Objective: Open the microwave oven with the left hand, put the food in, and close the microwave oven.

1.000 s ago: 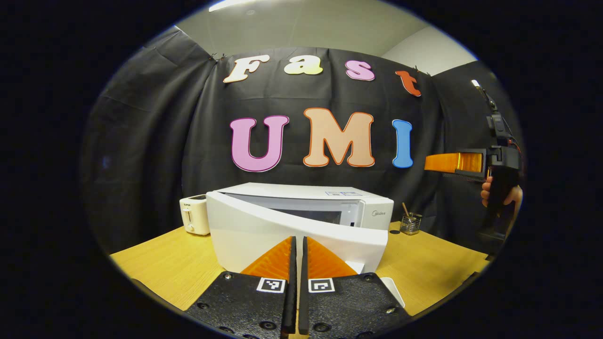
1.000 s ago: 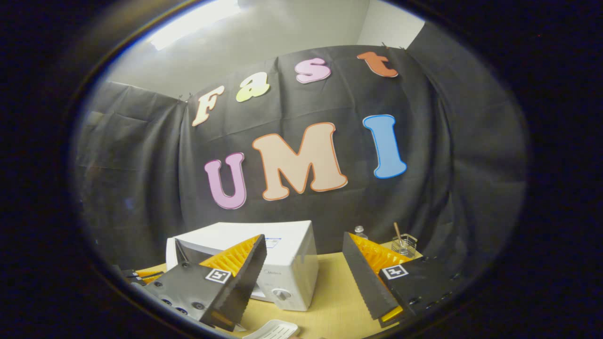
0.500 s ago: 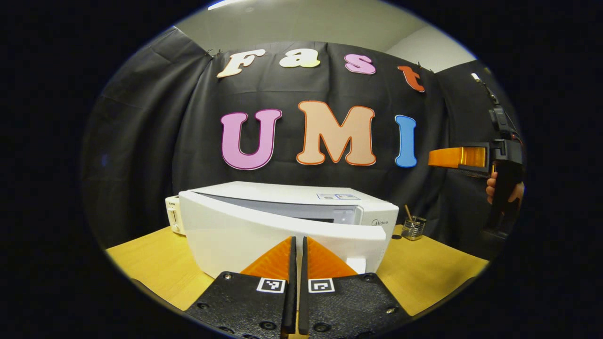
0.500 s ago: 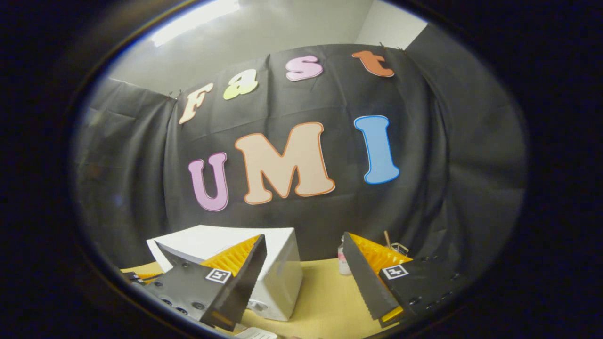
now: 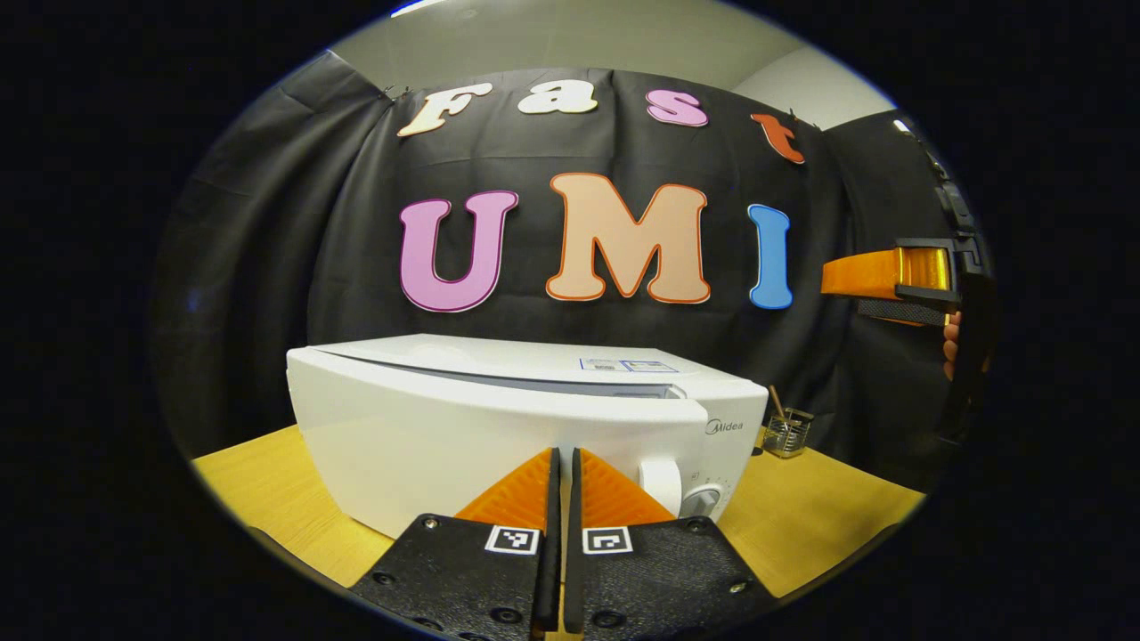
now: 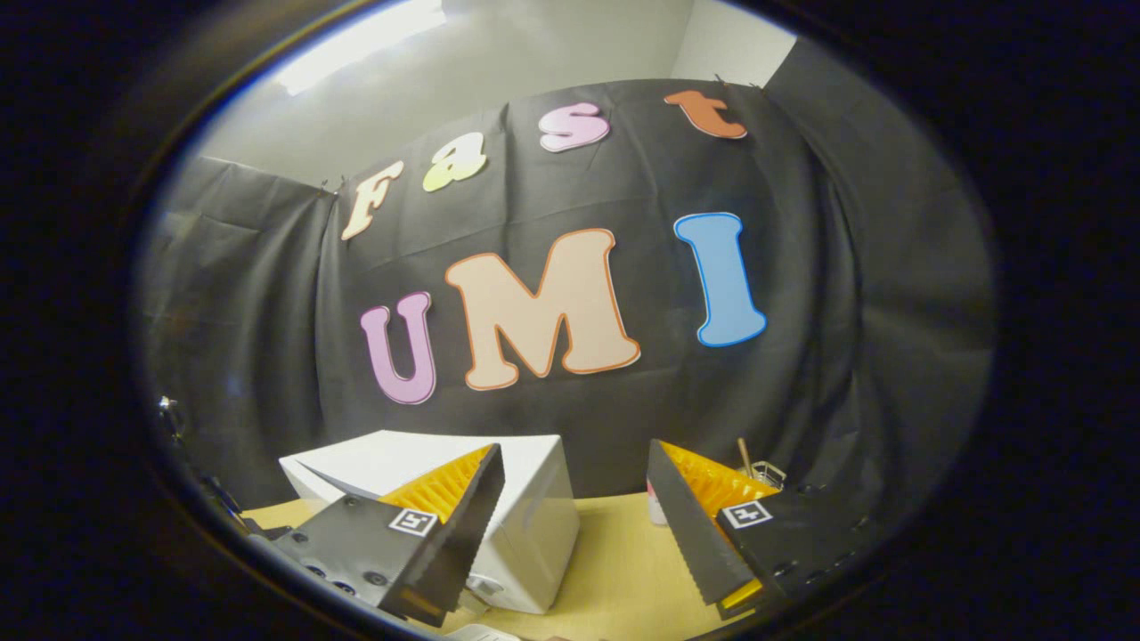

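**Microwave door nearly shut, left gripper at its front**

The microwave oven (image 5: 499,427) is a smooth white box on the wooden worktop (image 5: 802,516). Its door (image 5: 445,445) stands almost flush with the body, a thin dark gap left along its top edge. Whatever is inside is hidden by the door. To the right of the door, the control knobs (image 5: 704,499) are partly cut off by the left gripper (image 5: 562,499), whose ribbed wedge fingers are pressed together with nothing between them, right at the door's lower front. Right of the microwave oven stands a small wire holder (image 5: 787,432) with a stick in it. In the right gripper view, the right gripper (image 6: 574,525) is raised and spread wide, empty; the microwave oven's corner shows between its fingers.
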A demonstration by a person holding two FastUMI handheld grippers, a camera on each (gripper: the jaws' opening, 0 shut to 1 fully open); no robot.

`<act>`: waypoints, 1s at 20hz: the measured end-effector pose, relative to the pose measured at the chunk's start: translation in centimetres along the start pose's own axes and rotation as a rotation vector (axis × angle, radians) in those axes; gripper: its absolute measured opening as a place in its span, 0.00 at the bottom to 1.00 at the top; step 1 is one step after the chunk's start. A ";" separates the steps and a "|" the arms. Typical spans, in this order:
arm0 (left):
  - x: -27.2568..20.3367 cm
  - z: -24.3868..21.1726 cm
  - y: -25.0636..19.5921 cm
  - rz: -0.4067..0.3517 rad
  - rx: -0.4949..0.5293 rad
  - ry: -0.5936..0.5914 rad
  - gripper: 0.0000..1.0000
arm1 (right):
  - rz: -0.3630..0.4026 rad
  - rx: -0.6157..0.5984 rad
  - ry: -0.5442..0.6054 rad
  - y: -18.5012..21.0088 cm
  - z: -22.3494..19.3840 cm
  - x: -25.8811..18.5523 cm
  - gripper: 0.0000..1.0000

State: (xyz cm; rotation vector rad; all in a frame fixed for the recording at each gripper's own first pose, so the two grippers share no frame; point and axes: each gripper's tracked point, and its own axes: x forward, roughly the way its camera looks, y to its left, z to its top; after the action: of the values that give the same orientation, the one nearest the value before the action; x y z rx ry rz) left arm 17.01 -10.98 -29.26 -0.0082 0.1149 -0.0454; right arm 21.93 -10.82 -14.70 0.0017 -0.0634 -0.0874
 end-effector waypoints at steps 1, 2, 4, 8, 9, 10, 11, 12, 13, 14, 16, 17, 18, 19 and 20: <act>0.4 -0.1 -0.4 -0.002 0.005 0.001 0.04 | 0.001 0.000 0.007 0.0 -0.2 0.0 0.99; 0.7 -0.2 -0.6 0.002 0.008 -0.003 0.04 | 0.008 0.000 0.015 0.2 -0.3 0.0 0.99; 1.3 -0.5 -0.9 0.014 0.009 -0.004 0.04 | 0.029 0.005 0.015 0.7 -0.3 -0.2 0.99; 1.5 -0.7 -1.0 0.048 0.013 -0.001 0.02 | 0.033 -0.004 0.008 1.2 -0.1 -0.3 0.99; 1.6 -0.7 -1.1 0.048 0.014 0.000 0.02 | 0.037 -0.008 0.006 1.4 -0.1 -0.4 0.99; 1.5 -0.7 -1.1 0.048 0.014 -0.001 0.02 | 0.042 -0.011 0.007 1.6 -0.1 -0.4 0.91; 1.6 -0.7 -1.1 0.047 0.018 0.000 0.02 | 0.047 -0.009 0.009 1.6 -0.2 -0.5 0.91; 1.5 -0.8 -1.1 0.050 0.019 0.000 0.02 | 0.053 -0.004 0.011 1.7 -0.2 -0.5 0.91; 1.5 -0.8 -1.0 0.060 0.020 0.001 0.02 | 0.061 0.002 0.013 1.9 -0.3 -0.5 0.91; 1.7 -0.9 -1.0 0.070 0.025 0.005 0.02 | 0.070 0.007 0.015 2.0 -0.2 -0.5 0.92; 1.7 -0.9 -0.9 0.087 0.045 0.005 0.03 | 0.081 0.019 0.017 2.0 -0.2 -0.6 0.92; 1.7 -0.9 -0.9 0.096 0.048 0.006 0.02 | 0.079 0.024 0.019 1.7 -0.2 -0.6 0.92; 1.7 -0.8 -0.8 0.107 0.050 0.004 0.02 | 0.065 0.025 0.017 1.3 -0.2 -0.6 0.91; 1.7 -0.8 -0.8 0.115 0.054 0.002 0.03 | 0.039 0.020 0.010 0.6 -0.1 -0.6 0.91; 1.7 -0.8 -0.8 0.122 0.056 0.000 0.03 | 0.012 0.014 0.003 0.0 0.1 -0.5 0.91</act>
State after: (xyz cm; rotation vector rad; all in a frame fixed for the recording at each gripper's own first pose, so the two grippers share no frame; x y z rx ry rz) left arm 18.62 -11.85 -30.29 0.0542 0.1137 0.0730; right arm 21.42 -10.81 -14.59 0.0158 -0.0610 -0.0750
